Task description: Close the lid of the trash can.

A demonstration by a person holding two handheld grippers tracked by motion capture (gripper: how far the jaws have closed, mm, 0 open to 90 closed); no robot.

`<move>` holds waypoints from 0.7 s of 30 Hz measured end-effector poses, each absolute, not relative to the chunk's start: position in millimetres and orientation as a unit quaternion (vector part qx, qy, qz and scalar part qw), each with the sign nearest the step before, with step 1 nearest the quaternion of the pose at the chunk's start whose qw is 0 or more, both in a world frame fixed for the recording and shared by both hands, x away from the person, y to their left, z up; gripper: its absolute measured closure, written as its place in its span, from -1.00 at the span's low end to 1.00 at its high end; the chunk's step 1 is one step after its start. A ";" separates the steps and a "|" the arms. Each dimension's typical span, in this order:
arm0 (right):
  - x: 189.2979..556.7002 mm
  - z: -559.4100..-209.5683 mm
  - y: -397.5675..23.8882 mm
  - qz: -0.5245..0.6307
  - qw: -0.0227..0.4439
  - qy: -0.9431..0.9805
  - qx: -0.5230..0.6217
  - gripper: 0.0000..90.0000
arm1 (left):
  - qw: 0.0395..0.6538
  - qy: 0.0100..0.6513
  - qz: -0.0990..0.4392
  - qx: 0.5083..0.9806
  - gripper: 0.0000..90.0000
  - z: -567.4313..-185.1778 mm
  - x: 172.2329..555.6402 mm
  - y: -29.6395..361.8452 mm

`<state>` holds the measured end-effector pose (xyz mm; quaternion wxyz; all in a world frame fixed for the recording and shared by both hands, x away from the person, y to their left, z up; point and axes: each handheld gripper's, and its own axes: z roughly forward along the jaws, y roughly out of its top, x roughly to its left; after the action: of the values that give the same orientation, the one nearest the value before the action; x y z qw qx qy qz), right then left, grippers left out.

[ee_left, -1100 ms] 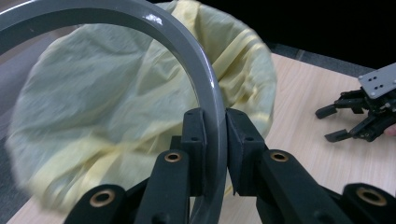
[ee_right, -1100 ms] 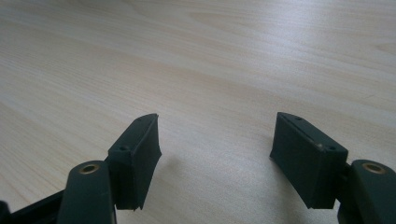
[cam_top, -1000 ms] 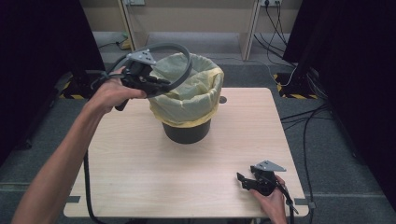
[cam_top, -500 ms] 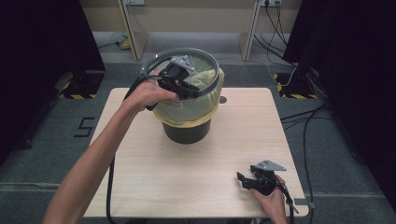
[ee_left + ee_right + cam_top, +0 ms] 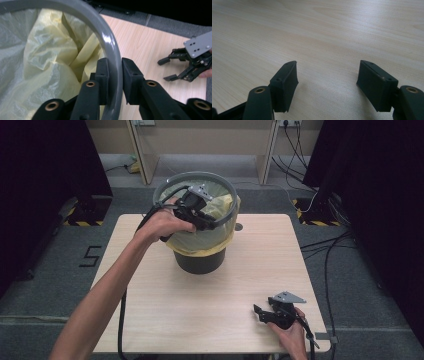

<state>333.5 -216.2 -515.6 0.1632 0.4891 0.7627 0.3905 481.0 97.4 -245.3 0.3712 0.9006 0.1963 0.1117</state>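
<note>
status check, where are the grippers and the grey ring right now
Left hand-held gripper astride grey ring, jaws just eased open, ring between them, over the yellow-lined bin. Right hand-held gripper open, low over the table. Nothing in the way.

A pale wooden table [image 5: 150, 285] stands on grey carpet [image 5: 45, 285]. A white "5" [image 5: 90, 256] is marked on the floor left of the table. Yellow-and-black striped tape [image 5: 84, 223] lies near the far left corner, and another strip [image 5: 320, 223] lies at the far right. Black cables [image 5: 320, 245] trail across the floor on the right. Black curtains [image 5: 45, 175] hang at both sides. Behind the table stand pale wooden uprights [image 5: 140, 155], with a wall socket [image 5: 287, 122] above.
</note>
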 end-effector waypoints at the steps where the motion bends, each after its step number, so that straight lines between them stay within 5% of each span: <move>1: 333.5 -515.6 -216.2 0.390 0.163 0.763 0.489 -0.28 | 0.372 0.193 0.115 0.901 0.64 -246.1 480.5 97.5; 5: 335.6 -515.4 -217.2 0.392 0.163 0.763 0.488 -0.27 | 0.411 0.212 0.120 0.879 0.14 -240.8 479.0 109.8; 10: 343.5 -503.5 -215.1 0.399 0.170 0.762 0.481 -0.28 | 0.438 0.213 0.124 0.864 -0.10 -233.9 475.1 128.6; 21: 406.2 -389.4 -197.4 0.453 0.241 0.736 0.442 -0.29 | 0.494 0.319 0.209 0.781 -0.23 -223.8 491.3 198.4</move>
<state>406.2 -197.4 -389.4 0.2411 0.4417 0.7357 0.4533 491.3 198.4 -223.8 0.4938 0.7814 0.3194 0.2085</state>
